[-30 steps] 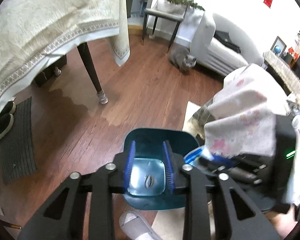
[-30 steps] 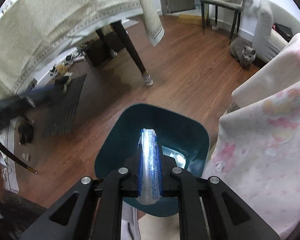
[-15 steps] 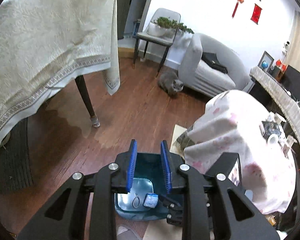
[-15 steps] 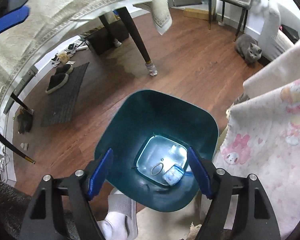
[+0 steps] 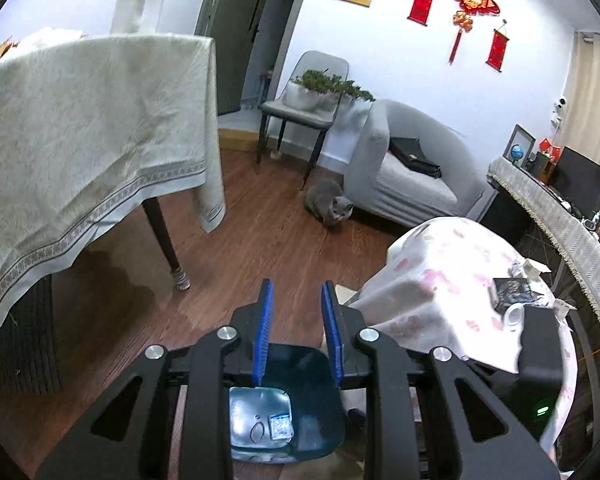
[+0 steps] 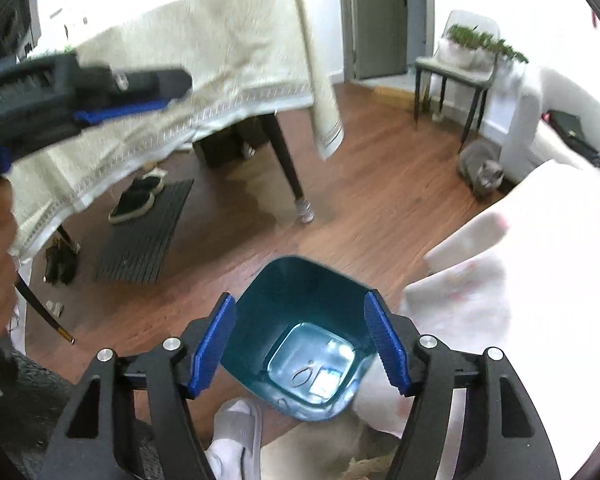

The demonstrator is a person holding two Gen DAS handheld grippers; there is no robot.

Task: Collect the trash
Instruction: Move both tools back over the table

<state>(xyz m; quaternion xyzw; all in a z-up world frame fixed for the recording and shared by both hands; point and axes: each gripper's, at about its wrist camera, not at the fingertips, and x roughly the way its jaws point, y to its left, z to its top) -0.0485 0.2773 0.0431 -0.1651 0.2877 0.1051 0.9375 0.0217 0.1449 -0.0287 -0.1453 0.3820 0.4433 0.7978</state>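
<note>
A teal trash bin [image 6: 300,332] stands on the wood floor below both grippers; it also shows in the left wrist view [image 5: 300,420]. A small blue-white wrapper [image 6: 326,380] lies on its bottom, also seen in the left wrist view [image 5: 280,426]. My right gripper [image 6: 300,340] is open wide and empty above the bin. My left gripper [image 5: 298,328] is open and empty, raised above the bin; it appears blurred at upper left in the right wrist view [image 6: 120,108]. More trash [image 5: 512,292] lies on the small table with the pink-patterned cloth [image 5: 440,280].
A large table with a cream cloth [image 5: 80,140] stands at left. A grey cat [image 5: 328,204] sits by a grey sofa [image 5: 404,176]. A chair with plants [image 5: 312,108] is behind. A dark mat with slippers [image 6: 140,216] lies on the floor. A foot in a white sock [image 6: 232,432] is beside the bin.
My right gripper opened and dropped the blue-white wrapper into the bin. Both grippers have lifted away from the bin; the left one now looks across the room.
</note>
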